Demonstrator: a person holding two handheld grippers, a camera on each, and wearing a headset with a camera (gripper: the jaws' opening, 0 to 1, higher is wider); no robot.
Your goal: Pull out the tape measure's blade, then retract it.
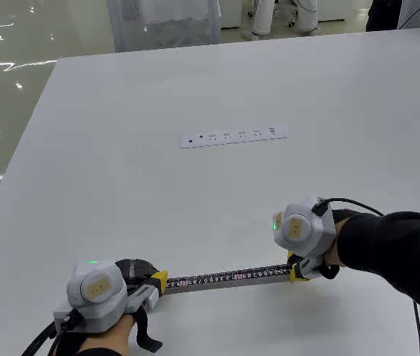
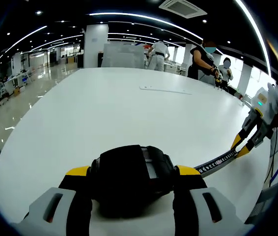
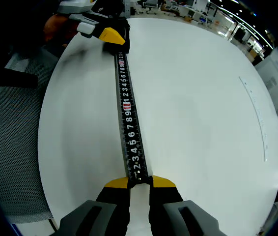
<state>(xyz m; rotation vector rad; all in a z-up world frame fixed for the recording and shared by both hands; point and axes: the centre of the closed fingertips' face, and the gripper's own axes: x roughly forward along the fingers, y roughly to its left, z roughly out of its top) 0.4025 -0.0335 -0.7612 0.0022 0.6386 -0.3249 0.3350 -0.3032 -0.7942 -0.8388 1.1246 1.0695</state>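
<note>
The blade (image 3: 129, 113) of the tape measure (image 2: 131, 172) carries black numerals 2 through 9, a 10 in red, then digits 1 through 9 again. Marks on the power strip (image 1: 234, 136) are illegible.

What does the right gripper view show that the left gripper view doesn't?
Right gripper view: readable numerals on the blade, its tip pinched by the right hand-held gripper, and a mesh chair. Left gripper view: the black case close up, clamped in the left hand-held gripper, and people beyond the table. Both: the extended blade, the table, the strip.
</note>
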